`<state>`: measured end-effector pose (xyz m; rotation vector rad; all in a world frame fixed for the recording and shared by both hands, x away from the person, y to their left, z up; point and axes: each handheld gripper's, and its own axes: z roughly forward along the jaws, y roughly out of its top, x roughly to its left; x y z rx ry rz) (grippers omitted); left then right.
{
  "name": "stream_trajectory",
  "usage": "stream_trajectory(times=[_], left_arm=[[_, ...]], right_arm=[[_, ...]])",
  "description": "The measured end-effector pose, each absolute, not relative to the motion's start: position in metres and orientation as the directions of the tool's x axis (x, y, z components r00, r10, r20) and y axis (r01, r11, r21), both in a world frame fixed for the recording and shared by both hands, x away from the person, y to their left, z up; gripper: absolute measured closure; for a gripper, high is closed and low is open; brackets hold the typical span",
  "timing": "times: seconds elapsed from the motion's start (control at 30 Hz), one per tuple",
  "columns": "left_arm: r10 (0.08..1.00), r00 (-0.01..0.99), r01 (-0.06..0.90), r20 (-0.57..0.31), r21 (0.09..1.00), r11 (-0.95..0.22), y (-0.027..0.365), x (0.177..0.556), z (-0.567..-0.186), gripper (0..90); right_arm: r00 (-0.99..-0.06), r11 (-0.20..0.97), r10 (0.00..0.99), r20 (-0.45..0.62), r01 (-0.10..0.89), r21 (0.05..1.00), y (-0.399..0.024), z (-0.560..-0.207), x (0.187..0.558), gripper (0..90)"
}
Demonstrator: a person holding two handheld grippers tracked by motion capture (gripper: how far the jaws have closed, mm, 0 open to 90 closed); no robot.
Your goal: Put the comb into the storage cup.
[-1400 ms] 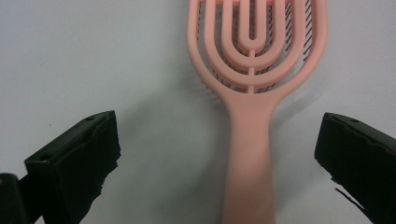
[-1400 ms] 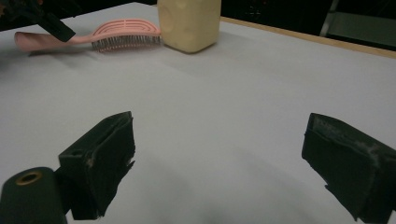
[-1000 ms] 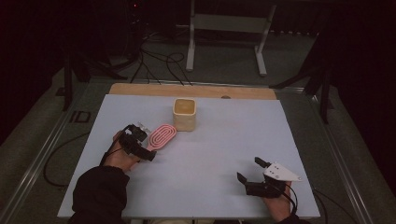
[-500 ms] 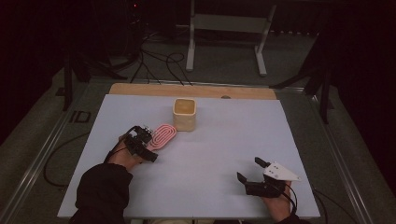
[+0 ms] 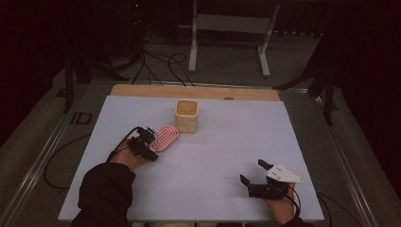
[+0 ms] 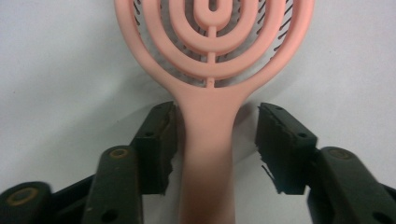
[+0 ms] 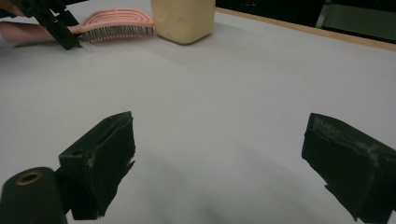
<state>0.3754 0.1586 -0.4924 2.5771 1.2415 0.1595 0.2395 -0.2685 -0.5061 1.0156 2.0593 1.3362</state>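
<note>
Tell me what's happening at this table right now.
A person is going for a pink hairbrush lying bristles down on the white table, beside a cream square cup. The left tool has its jaws on either side of the brush handle and they have just been closing; one pad is at the handle, the other still shows a gap, so it is not gripped yet. The right tool rests near the front edge, jaws open and holding nothing.

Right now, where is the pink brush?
In the high view, the brush lies left of centre on the table, just left of the cream cup, its handle between the left gripper's jaws.
</note>
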Motion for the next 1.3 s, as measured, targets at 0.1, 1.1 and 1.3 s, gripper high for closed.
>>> stream_trajectory(times=[0.1,1.1,1.3], left_arm=[[0.788,0.615,0.758,-0.022,0.291,-0.583,0.159,0.377,-0.491,57.3],[0.795,0.607,0.751,-0.005,0.333,-0.571,0.162,0.363,-0.486,69.9],[0.808,0.588,0.743,-0.013,0.403,-0.534,0.168,0.353,-0.478,69.9]], right_arm=[[-0.611,0.247,0.792,0.003,0.326,0.913,-0.268,-0.506,0.239,9.3],[-0.605,0.258,0.796,-0.003,0.336,0.906,-0.268,-0.507,0.24,9.4],[-0.608,0.262,0.794,-0.006,0.333,0.906,-0.268,-0.507,0.24,9.3]])
